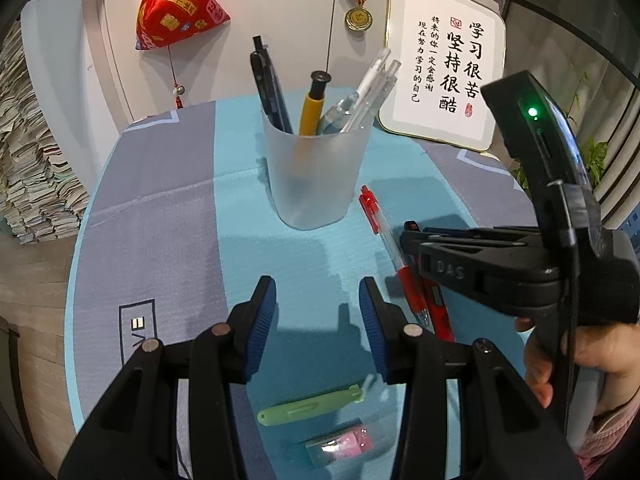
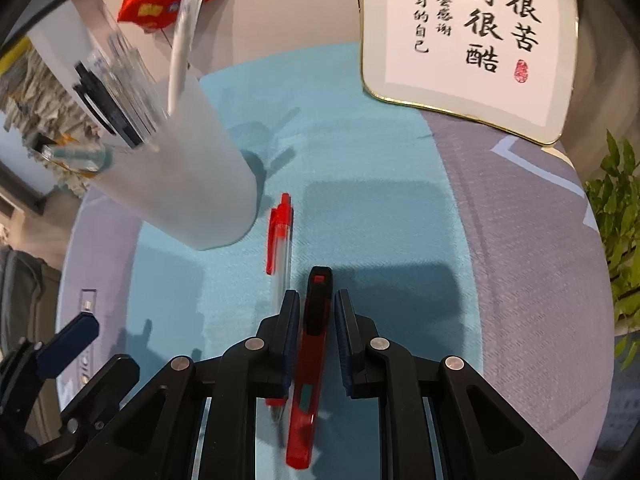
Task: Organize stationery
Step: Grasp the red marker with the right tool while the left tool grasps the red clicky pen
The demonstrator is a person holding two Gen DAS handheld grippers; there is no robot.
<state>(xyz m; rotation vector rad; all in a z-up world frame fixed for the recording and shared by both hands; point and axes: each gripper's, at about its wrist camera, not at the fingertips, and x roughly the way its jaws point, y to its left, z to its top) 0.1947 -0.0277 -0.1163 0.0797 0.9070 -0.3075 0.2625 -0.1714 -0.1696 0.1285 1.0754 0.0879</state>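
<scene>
Red utility knife (image 2: 310,364) between right gripper (image 2: 317,344) fingers, not clamped, beside red pen (image 2: 280,248); left gripper (image 1: 318,320) wide, empty.

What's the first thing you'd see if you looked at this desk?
The frosted pen holder stuffed with pens stands mid-table, with a calligraphy plaque leaning behind it. Nearer, the right gripper straddles a red utility knife lying beside a red pen.

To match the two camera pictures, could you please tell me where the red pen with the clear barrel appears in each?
Left wrist view: red pen right of centre, right of the frosted cup.
Right wrist view: red pen centre, right of the cup's base.
Shared landmark: the calligraphy plaque.
</scene>
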